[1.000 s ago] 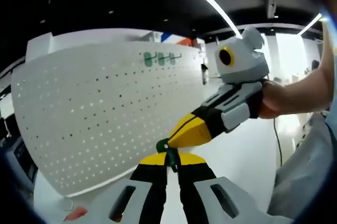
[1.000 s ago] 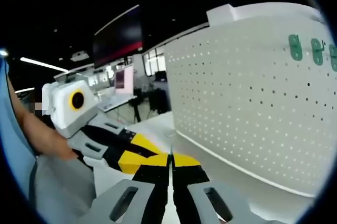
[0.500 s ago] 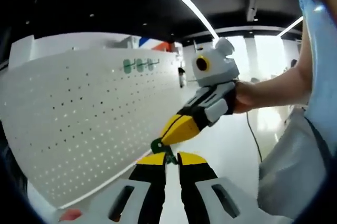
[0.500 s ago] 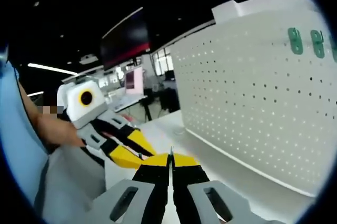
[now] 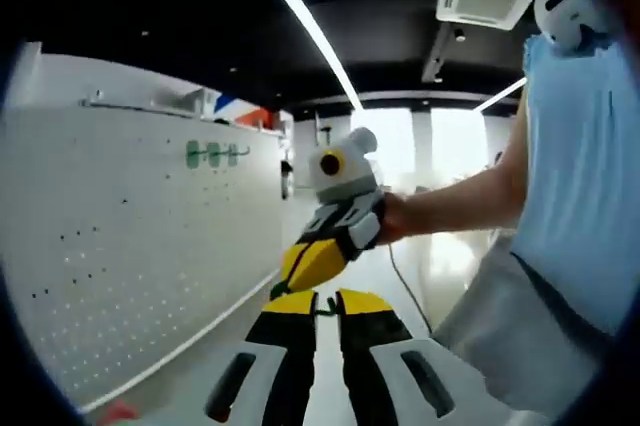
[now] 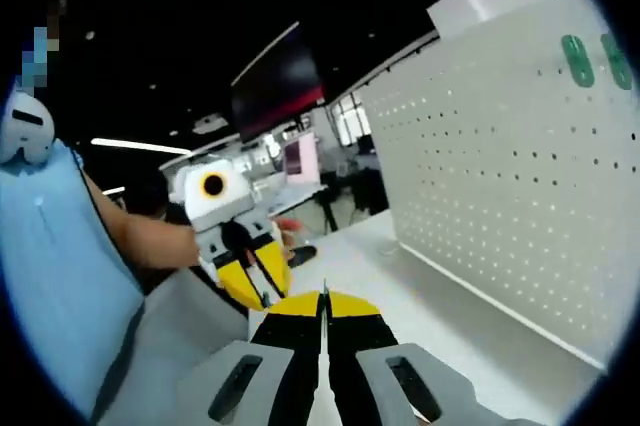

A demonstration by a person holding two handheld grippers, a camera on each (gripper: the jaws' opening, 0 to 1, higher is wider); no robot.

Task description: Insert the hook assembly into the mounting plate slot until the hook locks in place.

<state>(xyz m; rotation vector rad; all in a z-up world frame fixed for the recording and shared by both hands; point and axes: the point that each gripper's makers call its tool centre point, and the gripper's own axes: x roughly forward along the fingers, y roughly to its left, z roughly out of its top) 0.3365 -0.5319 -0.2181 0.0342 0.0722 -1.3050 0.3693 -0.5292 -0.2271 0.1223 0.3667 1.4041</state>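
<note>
The left gripper, its yellow-tipped black jaws nearly closed, pinches a small dark green hook piece. The right gripper has its jaws pressed together with nothing visible between them; its tips meet the left's. The step looks like carrying the hook toward the white perforated mounting board, well apart at one side. Next, the hook needs aligning with a slot. Green hooks already hang there
</note>
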